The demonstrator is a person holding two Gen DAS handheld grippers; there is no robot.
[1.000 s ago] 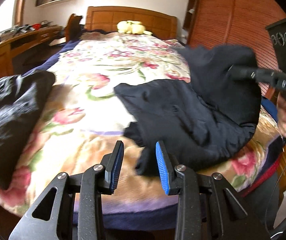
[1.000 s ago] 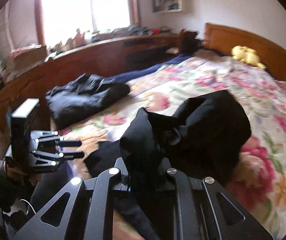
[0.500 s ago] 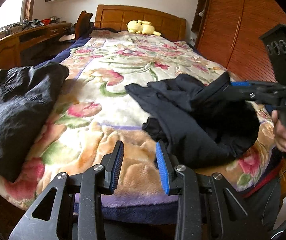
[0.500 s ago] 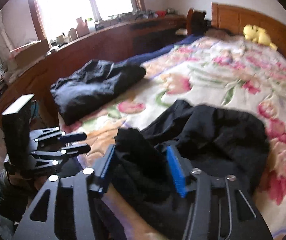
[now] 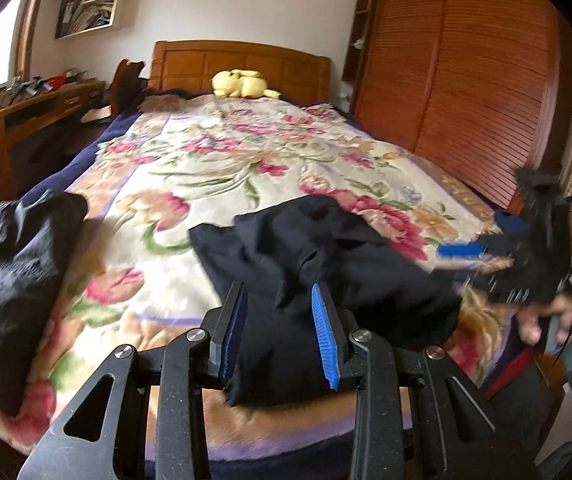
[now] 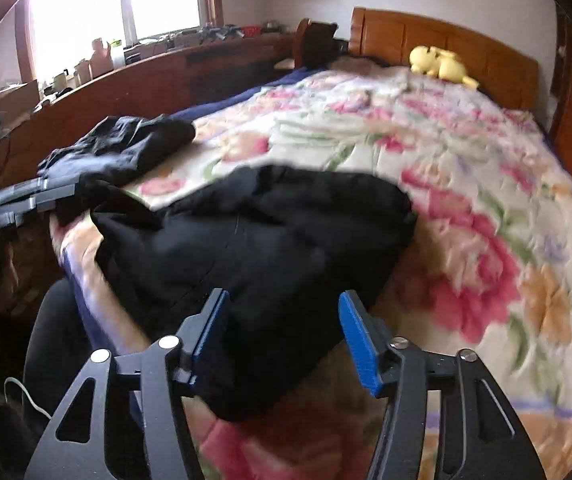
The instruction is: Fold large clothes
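Observation:
A crumpled dark garment point(image 5: 326, 264) point(image 6: 266, 240) lies in a heap at the foot of the bed, on the floral blanket point(image 5: 226, 168). My left gripper point(image 5: 280, 328) is open just in front of the heap; cloth shows in the gap, but the blue pads do not press on it. My right gripper point(image 6: 286, 332) is open too, its pads wide apart over the heap's near edge and holding nothing. In the left wrist view the right gripper point(image 5: 466, 248) appears blurred at the right side of the bed. The left gripper point(image 6: 34, 196) shows at the left edge of the right wrist view.
A second dark garment point(image 5: 10, 272) point(image 6: 126, 148) is piled on the bed's left corner. A yellow plush toy point(image 5: 242, 84) rests by the wooden headboard. A long wooden desk point(image 6: 126, 92) runs along the window side, and a slatted wardrobe point(image 5: 466, 80) stands on the other.
My right gripper opened and let the dark garment go, then sank toward the bed; the garment dropped into a flatter heap. My left gripper stayed open and rose a little.

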